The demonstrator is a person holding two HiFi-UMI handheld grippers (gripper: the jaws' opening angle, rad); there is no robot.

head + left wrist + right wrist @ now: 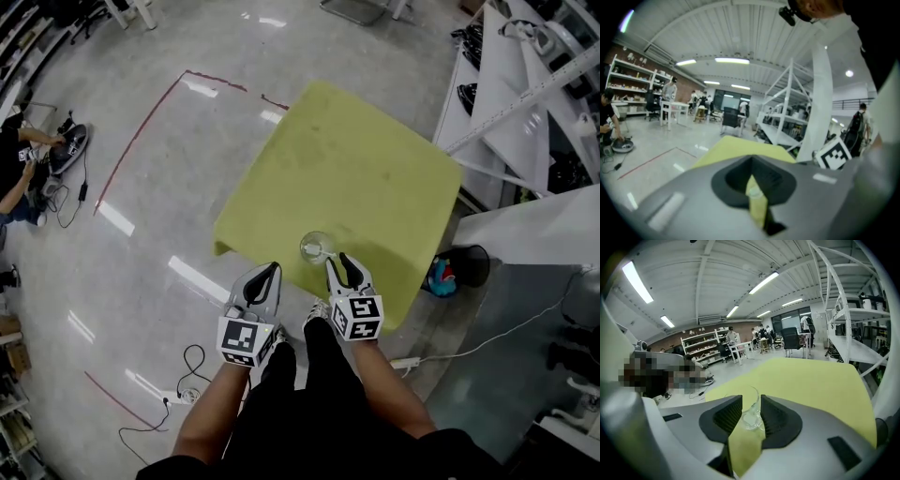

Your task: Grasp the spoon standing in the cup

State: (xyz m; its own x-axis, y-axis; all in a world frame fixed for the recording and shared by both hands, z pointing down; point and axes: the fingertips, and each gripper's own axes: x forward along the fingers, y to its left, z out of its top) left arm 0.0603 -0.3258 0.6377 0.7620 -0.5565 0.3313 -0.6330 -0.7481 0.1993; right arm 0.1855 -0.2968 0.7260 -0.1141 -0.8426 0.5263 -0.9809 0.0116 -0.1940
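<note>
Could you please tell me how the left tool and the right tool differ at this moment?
The left tool's jaws meet at their tips, while the right tool's jaws stand slightly apart. The left tool only reaches the near edge of the yellow-green table, whereas the right tool is over the table, with the glass cup just ahead and framed in its gap. Both point forward and grip nothing.

We count two grippers, the left gripper (266, 273) and the right gripper (339, 262); one clear cup (316, 247); one yellow-green table (375, 178); and, in the head view, one person (14, 178) sitting on the floor (169, 216) at far left.
</note>
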